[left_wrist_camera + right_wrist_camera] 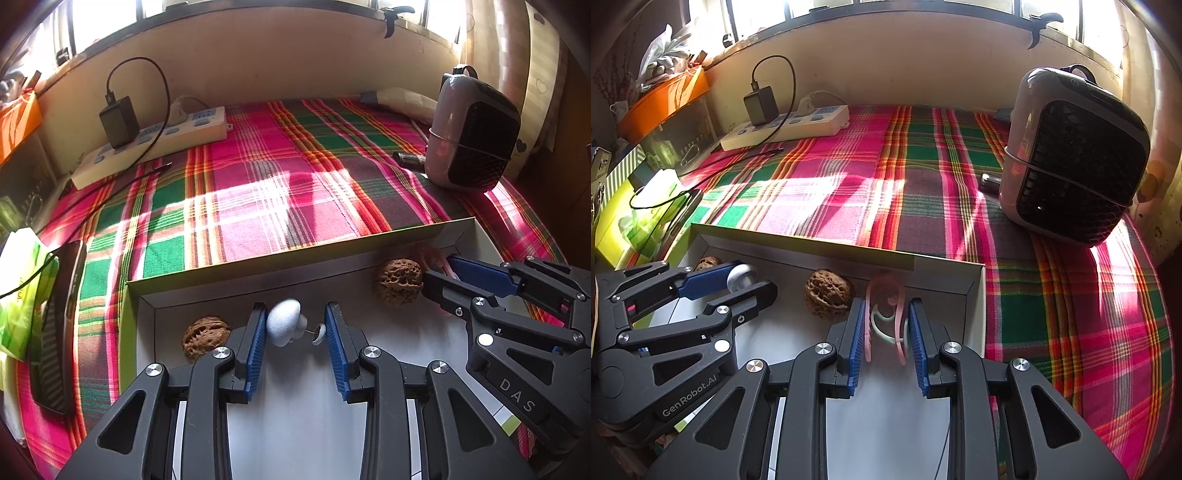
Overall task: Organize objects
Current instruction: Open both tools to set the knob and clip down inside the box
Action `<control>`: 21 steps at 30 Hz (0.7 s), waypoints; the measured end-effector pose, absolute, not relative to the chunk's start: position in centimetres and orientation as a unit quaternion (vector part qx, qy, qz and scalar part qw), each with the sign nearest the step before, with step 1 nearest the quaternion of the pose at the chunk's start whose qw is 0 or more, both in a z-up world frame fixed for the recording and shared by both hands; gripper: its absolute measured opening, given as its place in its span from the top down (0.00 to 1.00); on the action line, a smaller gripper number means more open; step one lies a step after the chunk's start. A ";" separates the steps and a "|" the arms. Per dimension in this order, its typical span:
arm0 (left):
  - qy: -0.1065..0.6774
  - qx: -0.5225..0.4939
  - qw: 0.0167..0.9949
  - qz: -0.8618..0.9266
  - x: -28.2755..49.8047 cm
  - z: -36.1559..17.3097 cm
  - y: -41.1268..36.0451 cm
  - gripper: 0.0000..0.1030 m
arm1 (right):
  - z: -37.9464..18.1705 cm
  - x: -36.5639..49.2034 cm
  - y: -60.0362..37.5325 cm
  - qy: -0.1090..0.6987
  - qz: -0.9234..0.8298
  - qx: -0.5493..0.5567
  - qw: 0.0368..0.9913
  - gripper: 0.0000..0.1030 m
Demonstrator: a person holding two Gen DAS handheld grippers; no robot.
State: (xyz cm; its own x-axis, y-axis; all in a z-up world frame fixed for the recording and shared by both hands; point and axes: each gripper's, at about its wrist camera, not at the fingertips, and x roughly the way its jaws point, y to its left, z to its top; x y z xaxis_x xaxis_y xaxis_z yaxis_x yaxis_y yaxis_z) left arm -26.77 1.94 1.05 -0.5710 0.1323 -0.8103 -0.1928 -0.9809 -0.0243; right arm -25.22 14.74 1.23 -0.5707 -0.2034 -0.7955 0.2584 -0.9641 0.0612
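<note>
Two grippers work inside my box (pixel 258 267). The left gripper (pixel 295 332) stands half open around the white knob (pixel 283 322), pads not pressing. The right gripper (pixel 886 332) pinches the pink clip (pixel 884 295) at the far right corner: light, springy, best held mid-loop.

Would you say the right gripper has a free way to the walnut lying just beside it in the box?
Probably not yet. The right gripper sits around the pink clip, so its jaws are occupied. The walnut itself lies uncovered just to its left on the box floor, clear of the left gripper.
</note>
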 end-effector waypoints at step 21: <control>0.020 -0.437 0.081 0.895 -24.3 2.9 1.2 0.65 | 2.7 -23.0 14.4 0.025 -0.895 0.428 0.122 0.64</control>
